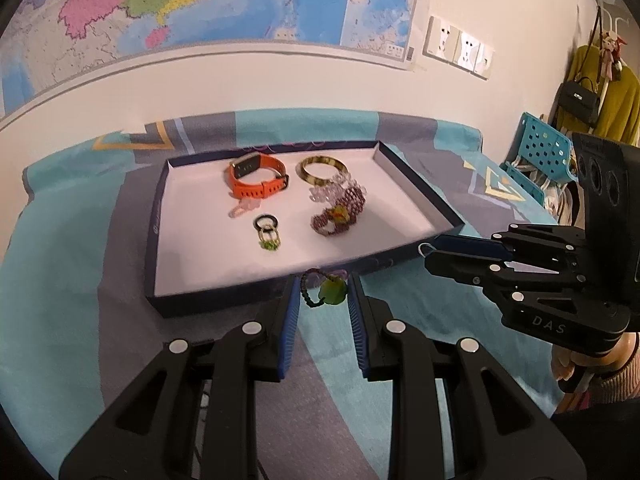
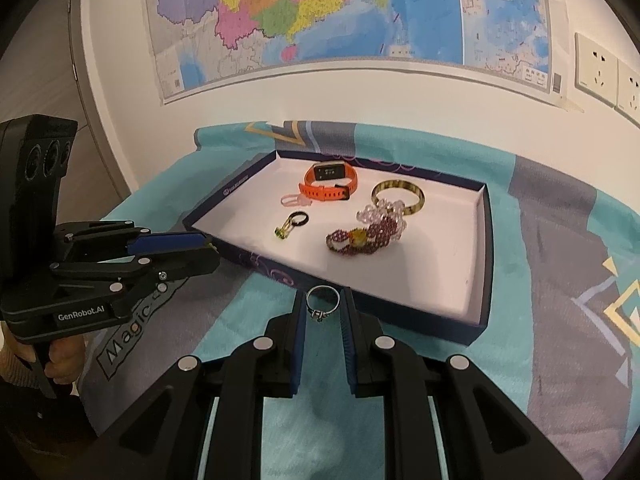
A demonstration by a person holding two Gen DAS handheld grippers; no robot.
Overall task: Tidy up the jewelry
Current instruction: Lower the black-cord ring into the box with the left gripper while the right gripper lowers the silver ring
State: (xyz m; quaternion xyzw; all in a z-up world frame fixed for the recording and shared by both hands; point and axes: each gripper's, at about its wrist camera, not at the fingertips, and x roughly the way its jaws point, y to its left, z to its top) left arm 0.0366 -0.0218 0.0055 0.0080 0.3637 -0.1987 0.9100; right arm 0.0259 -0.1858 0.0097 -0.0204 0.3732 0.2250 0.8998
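My left gripper (image 1: 323, 290) is shut on a small beaded bracelet with a green charm (image 1: 325, 291), just in front of the near wall of the dark-rimmed white tray (image 1: 224, 256). My right gripper (image 2: 323, 306) is shut on a thin silver ring (image 2: 322, 303), near the tray's (image 2: 478, 264) front edge. In the left wrist view the right gripper (image 1: 430, 250) hangs at the tray's right corner, the ring poking out at its tips. Inside the tray lie an orange watch (image 1: 258, 178), a gold bangle (image 1: 323, 170), a purple beaded bracelet (image 1: 340, 210), linked rings (image 1: 267, 232) and a pink clear piece (image 1: 242, 209).
A teal and grey patterned cloth (image 1: 80, 320) covers the table. A wall with a map (image 2: 320, 12) and sockets (image 1: 460, 46) stands right behind it. A blue perforated chair (image 1: 540, 148) and hanging bags are at the right. A hand (image 1: 576, 364) holds the right gripper's handle.
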